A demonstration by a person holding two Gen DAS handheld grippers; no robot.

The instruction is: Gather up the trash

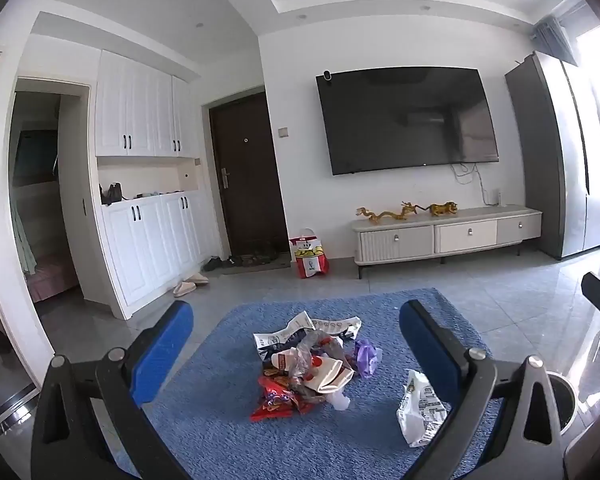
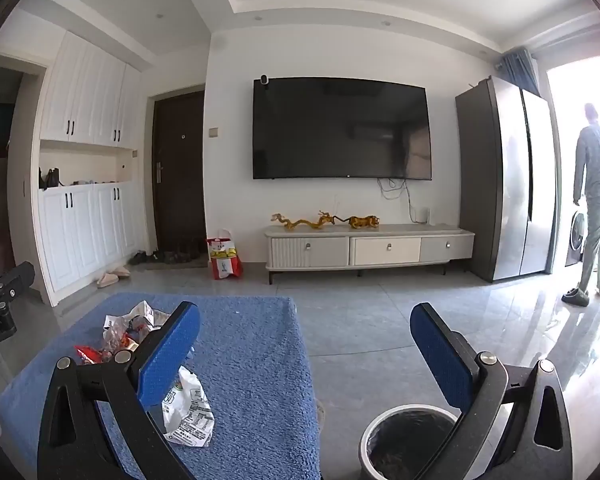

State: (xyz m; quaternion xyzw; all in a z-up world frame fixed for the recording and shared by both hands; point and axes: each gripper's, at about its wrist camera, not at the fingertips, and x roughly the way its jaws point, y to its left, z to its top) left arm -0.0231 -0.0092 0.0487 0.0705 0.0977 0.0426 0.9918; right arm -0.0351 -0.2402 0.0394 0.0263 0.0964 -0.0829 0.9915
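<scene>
A pile of trash (image 1: 308, 364) lies on a blue rug (image 1: 228, 432): red snack wrappers, clear plastic, white printed paper and a purple scrap. A separate white crumpled wrapper (image 1: 418, 408) lies to its right; it also shows in the right wrist view (image 2: 188, 412), with the pile (image 2: 128, 336) further left. A white bin with a black liner (image 2: 408, 440) stands on the floor right of the rug. My left gripper (image 1: 296, 344) is open and empty, above the pile. My right gripper (image 2: 306, 348) is open and empty, over the rug's right edge.
A low TV cabinet (image 2: 370, 248) with gold figurines stands under a wall TV (image 2: 342, 130). A red and white bag (image 2: 225, 260) sits by the dark door. White cupboards and slippers (image 2: 112, 276) are at left. A person (image 2: 596, 200) stands at far right near a tall grey cabinet (image 2: 504, 184).
</scene>
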